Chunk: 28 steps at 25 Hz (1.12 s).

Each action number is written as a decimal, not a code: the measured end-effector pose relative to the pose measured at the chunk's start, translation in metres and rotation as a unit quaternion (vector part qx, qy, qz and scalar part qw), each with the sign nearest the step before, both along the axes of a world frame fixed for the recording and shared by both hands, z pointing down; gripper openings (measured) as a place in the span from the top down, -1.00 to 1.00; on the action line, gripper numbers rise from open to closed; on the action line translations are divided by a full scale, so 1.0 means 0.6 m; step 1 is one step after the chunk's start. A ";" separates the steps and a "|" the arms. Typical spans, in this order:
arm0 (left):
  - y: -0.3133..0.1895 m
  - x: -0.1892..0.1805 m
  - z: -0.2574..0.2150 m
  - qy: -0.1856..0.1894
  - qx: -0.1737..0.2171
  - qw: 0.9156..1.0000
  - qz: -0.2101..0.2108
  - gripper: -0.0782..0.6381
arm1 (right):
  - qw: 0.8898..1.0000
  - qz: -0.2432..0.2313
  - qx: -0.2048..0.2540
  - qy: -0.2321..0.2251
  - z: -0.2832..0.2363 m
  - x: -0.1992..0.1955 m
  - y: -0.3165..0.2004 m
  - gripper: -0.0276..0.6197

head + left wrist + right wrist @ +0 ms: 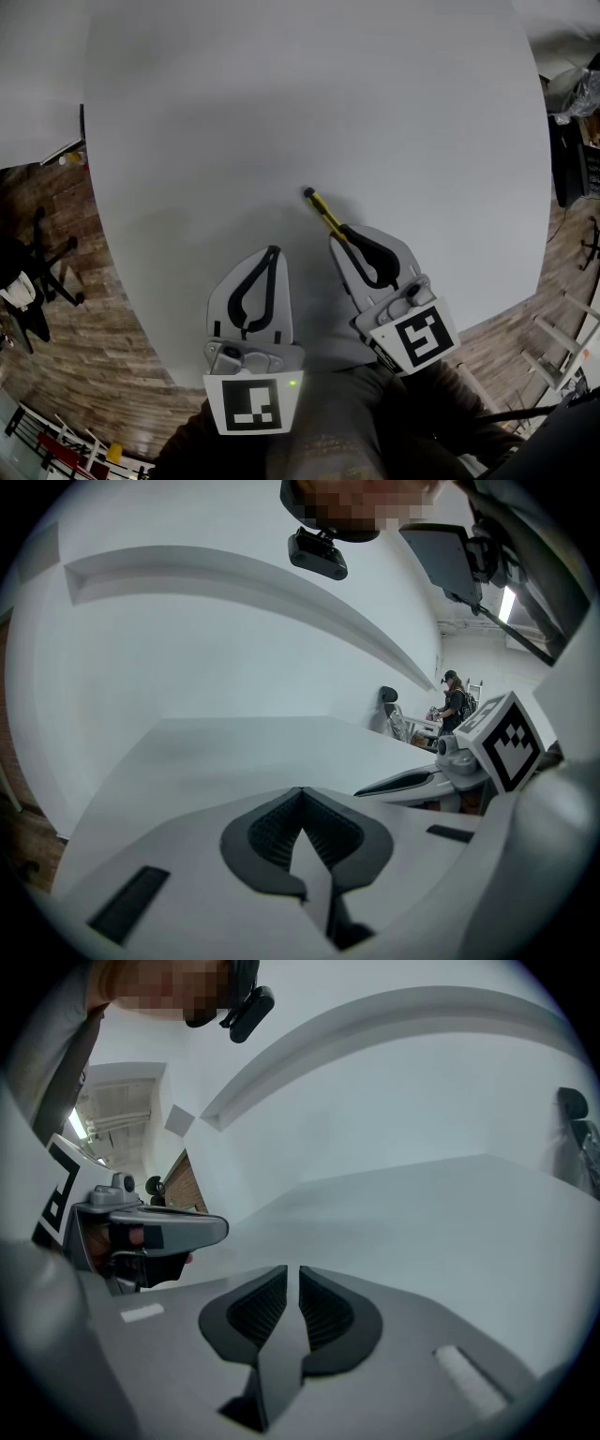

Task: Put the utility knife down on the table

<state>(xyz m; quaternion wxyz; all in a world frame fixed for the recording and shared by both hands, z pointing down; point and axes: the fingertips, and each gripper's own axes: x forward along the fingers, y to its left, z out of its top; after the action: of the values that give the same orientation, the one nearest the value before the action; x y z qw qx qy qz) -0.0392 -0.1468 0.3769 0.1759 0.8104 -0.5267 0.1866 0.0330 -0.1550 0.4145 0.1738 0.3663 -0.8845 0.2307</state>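
- The utility knife [323, 212] is lying on the grey counter [281, 94], about midway between its left and right edges and closer to the near edge than the far one
- Its yellow-and-black body is pointing away toward the far left, and its near end is meeting the tips of the right gripper [345, 234]; whether the two are touching cannot be told
- The right gripper's fingers [258, 1312] are standing a narrow slit apart, pads parallel, and its own view is showing nothing between them
- The left gripper [273, 249] is hovering just beside the right one, over the counter's near edge, well short of the knife
- Its fingers [272, 832] are pressing together at the tips, gripping nothing
- Past the counter's far right corner, a person [454, 700] is standing in the background
- A black office chair [47, 253] is sitting on the wooden floor [141, 375] off the counter's left edge
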 end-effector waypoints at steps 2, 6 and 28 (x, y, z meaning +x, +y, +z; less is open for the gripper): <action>0.002 -0.006 -0.001 -0.002 0.001 1.000 0.002 0.78 | 1.000 0.002 0.002 0.003 -0.001 -0.005 0.002 0.86; 0.009 -0.006 -0.008 -0.001 0.006 1.000 0.001 0.78 | 1.000 0.003 0.007 0.002 -0.008 -0.004 0.008 0.91; 0.100 0.013 -0.174 -0.008 0.119 0.993 0.017 0.78 | 0.984 0.019 0.162 -0.071 -0.262 -0.006 0.082 0.91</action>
<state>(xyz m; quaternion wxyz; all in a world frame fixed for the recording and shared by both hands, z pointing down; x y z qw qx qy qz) -0.0316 -0.0867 0.2723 0.0704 0.8332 -0.5324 0.1317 0.0295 -0.1059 0.2576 0.0449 0.3890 -0.9132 0.1130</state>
